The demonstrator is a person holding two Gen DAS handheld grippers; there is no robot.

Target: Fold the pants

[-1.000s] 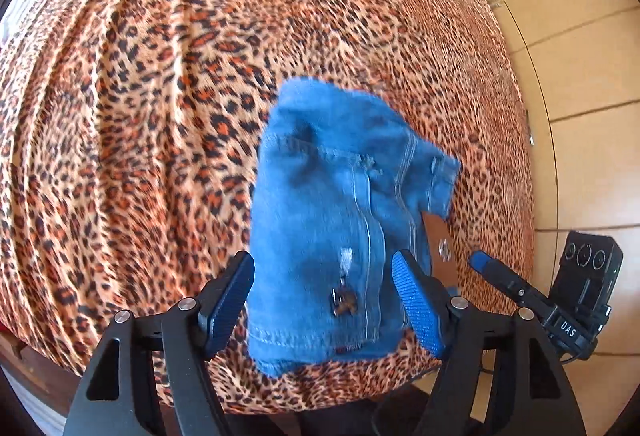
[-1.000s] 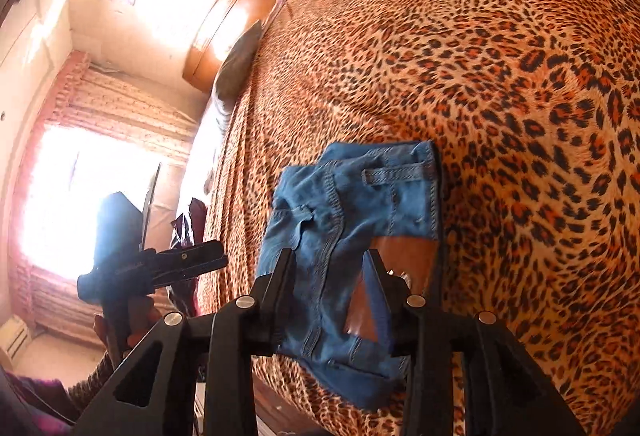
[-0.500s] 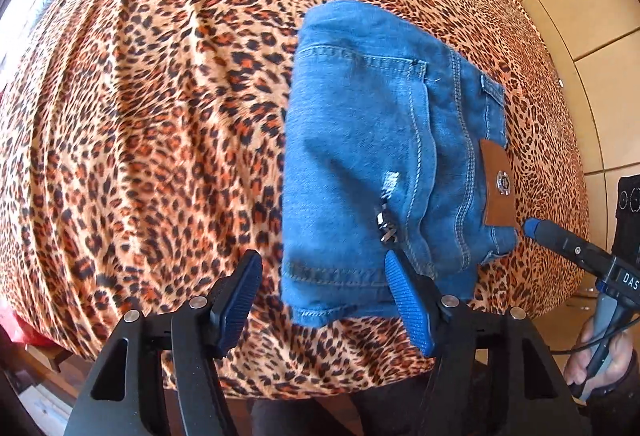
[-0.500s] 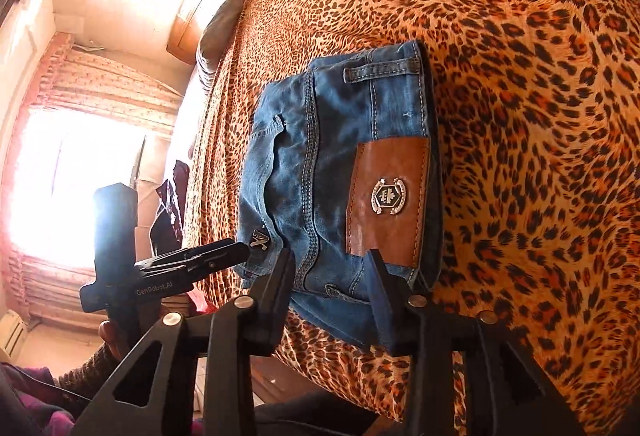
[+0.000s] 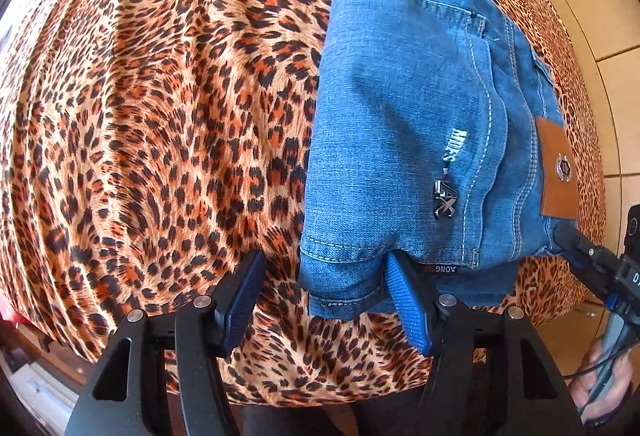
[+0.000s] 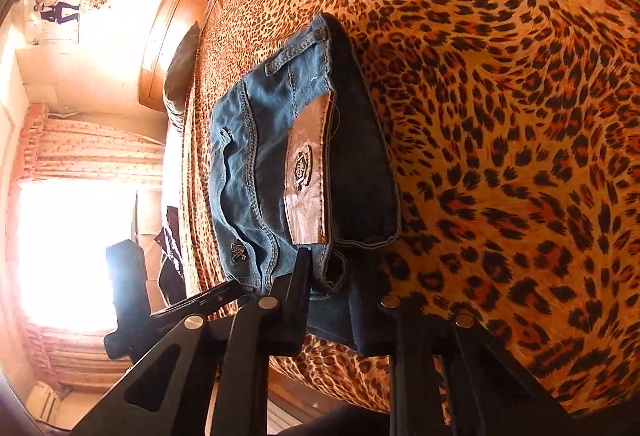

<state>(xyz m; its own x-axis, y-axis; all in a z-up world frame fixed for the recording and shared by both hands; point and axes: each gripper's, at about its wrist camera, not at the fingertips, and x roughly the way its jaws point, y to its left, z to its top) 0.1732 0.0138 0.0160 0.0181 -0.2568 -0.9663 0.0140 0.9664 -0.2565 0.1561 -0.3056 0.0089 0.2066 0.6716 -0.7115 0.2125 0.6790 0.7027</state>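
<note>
Settled lower onto leopard-print bed point(image 5: 160, 156): folded jeans point(image 5: 400, 136). Right gripper point(image 6: 344, 276) fingers just closing on near hem; left gripper point(image 5: 324, 300) fingers half-open, straddling near-left corner.

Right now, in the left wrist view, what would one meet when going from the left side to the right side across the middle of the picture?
Leopard-print bed cover → folded blue jeans → brown leather patch on the jeans → tiled floor.

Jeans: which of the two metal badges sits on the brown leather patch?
The rounded badge at the edge of the jeans; the other, a letter-shaped emblem, is fixed directly on denim.
</note>
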